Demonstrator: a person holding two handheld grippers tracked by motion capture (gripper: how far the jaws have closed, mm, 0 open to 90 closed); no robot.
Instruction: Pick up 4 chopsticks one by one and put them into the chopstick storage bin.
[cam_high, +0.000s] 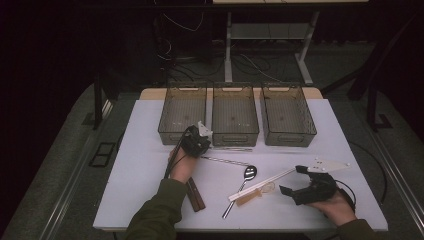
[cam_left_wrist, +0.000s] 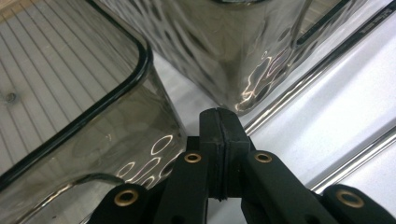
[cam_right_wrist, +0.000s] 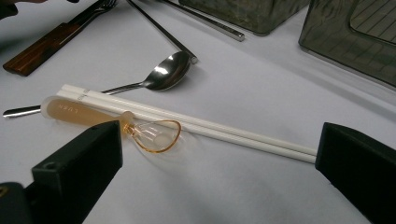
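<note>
Amber plastic marks my target: the small translucent spoon (cam_right_wrist: 112, 122) lying against the white chopsticks (cam_right_wrist: 196, 126) between my right gripper (cam_right_wrist: 219, 172), whose jaws stand spread wide. I should lower them around the thick handle, clear of the chopsticks, then squeeze. My left gripper (cam_left_wrist: 219, 140) is pressed together on nothing, just beside the smoked bins (cam_left_wrist: 74, 93). Faint lettering on the handle is too small to read
</note>
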